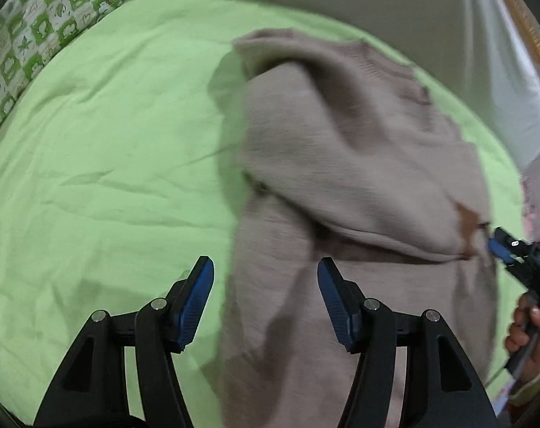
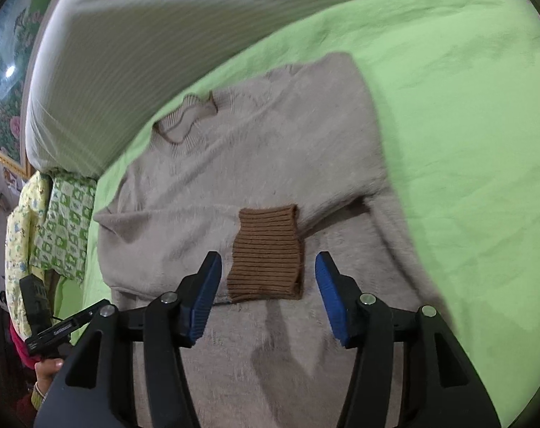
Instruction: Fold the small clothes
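Note:
A small beige knit sweater (image 1: pixel 359 164) lies on the green bedsheet (image 1: pixel 102 149), its sleeves folded in over the body. In the right wrist view the sweater (image 2: pixel 255 149) has its collar (image 2: pixel 184 121) at the far left and a brown ribbed cuff (image 2: pixel 266 253) lying on its middle. My left gripper (image 1: pixel 266 274) is open and empty, just above the sweater's near left edge. My right gripper (image 2: pixel 268 271) is open and empty, its fingers either side of the brown cuff. The right gripper also shows at the right edge of the left wrist view (image 1: pixel 508 249).
A green-and-white patterned pillow (image 1: pixel 38 25) lies at the bed's far left corner. A white striped bolster (image 2: pixel 134 57) runs along the far side of the bed. The patterned pillow (image 2: pixel 65 228) and a yellow cloth (image 2: pixel 18 235) sit at the left in the right wrist view.

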Demonstrator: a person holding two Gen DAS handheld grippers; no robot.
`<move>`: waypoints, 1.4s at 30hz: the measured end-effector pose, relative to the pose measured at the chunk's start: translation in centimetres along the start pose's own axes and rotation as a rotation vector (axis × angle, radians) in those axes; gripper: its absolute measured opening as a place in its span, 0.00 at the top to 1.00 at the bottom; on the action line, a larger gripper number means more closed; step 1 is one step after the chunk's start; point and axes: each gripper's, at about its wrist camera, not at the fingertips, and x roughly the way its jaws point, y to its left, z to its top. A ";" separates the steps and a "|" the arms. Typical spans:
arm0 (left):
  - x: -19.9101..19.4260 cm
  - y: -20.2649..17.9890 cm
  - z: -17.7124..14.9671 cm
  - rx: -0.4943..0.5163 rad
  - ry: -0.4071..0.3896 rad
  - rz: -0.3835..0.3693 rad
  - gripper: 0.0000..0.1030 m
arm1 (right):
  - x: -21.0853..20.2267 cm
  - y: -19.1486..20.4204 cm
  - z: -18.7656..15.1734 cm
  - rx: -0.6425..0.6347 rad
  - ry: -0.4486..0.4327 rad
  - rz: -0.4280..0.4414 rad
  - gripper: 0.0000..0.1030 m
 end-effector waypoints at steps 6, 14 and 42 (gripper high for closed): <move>2.4 -1.4 1.6 0.067 -0.048 0.120 0.41 | 3.8 0.6 0.3 -0.024 0.076 -0.023 0.46; 3.1 -1.4 4.5 -0.026 -0.104 0.128 0.41 | 0.8 5.4 1.9 -0.176 0.029 0.071 0.93; 2.0 6.2 2.7 -0.545 -0.221 0.048 0.38 | -1.5 -0.6 8.3 -0.140 -0.080 0.115 0.93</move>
